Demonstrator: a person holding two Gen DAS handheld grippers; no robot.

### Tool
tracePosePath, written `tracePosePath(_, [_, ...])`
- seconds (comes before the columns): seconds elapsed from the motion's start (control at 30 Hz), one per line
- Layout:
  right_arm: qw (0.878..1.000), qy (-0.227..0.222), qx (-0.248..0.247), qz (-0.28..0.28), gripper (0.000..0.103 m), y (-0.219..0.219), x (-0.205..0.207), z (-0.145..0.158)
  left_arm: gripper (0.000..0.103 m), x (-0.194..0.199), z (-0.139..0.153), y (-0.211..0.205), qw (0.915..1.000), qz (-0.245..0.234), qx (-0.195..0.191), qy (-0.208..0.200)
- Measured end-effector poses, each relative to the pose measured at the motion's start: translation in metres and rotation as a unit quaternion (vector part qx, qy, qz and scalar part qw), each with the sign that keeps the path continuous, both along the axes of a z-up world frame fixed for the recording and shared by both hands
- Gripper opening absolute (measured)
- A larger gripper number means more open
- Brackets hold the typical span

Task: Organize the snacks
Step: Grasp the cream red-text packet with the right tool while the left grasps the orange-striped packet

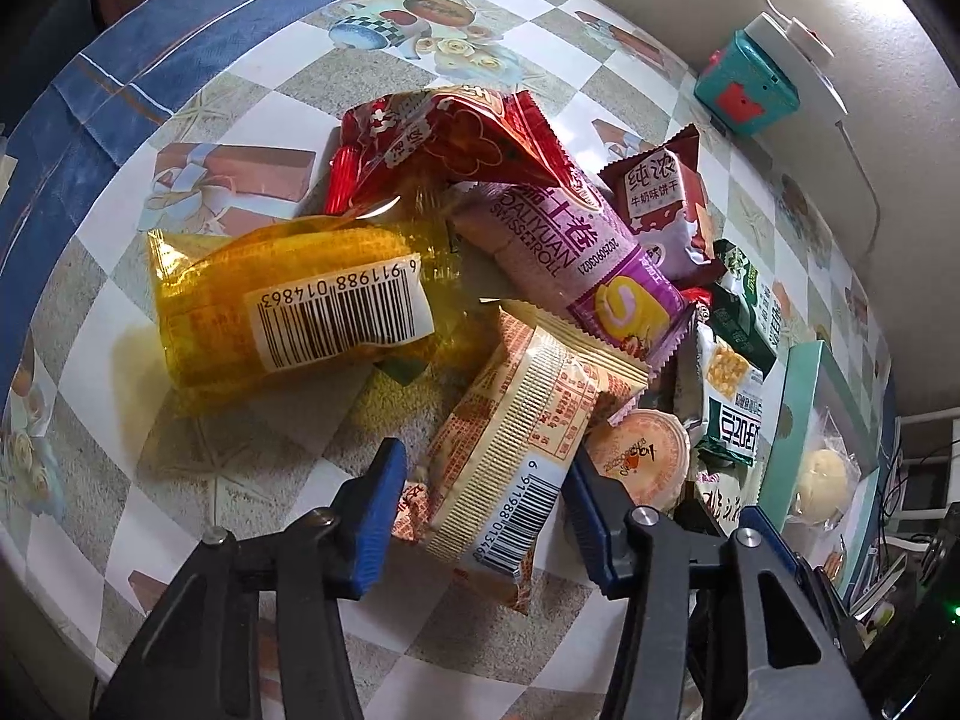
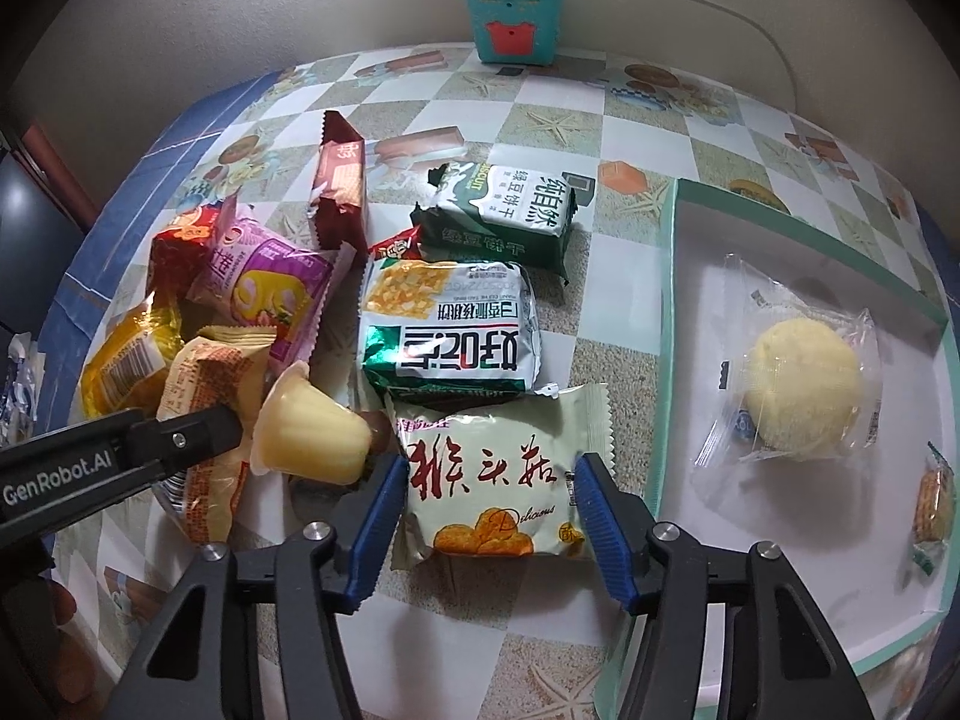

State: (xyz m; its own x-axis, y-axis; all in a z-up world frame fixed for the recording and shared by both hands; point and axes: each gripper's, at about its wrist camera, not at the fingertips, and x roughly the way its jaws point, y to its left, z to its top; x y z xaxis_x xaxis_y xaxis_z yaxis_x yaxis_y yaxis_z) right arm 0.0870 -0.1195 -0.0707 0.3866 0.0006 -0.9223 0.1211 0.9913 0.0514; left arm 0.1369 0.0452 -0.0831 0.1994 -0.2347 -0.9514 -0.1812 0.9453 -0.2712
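Observation:
A pile of wrapped snacks lies on the checked tablecloth. My left gripper (image 1: 483, 471) is open with its jaws either side of a cream and orange packet (image 1: 516, 450), which also shows in the right wrist view (image 2: 204, 396). Around it lie a yellow packet (image 1: 288, 306), a purple Swiss roll (image 1: 576, 258), a red packet (image 1: 438, 138) and a jelly cup (image 2: 306, 429). My right gripper (image 2: 489, 477) is open with its jaws either side of a pale biscuit packet (image 2: 498, 480). A teal-rimmed white box (image 2: 798, 528) at the right holds a wrapped round yellow cake (image 2: 801, 390).
A green and white cracker packet (image 2: 450, 330), a dark green biscuit packet (image 2: 504, 213) and a brown packet (image 2: 339, 180) lie behind. A teal toy box (image 2: 513, 18) under a white lamp base with cable stands by the wall. A small biscuit packet (image 2: 933, 501) lies in the box.

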Motion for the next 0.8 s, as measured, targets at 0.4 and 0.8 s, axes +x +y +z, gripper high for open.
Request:
tracePosePath(0.4, [0.999,0.001,0.042,-0.016,0.055,-0.011,-0.004,0.006,0.051,-0.005,0.008,0.008,0.9996,0.012,-0.024,-0.005])
tracePosePath(0.8, [0.996,0.0,0.082,-0.032,0.055,-0.02,-0.008,0.018,0.051,-0.015,0.03,0.017,0.9991,0.014,-0.029,-0.025])
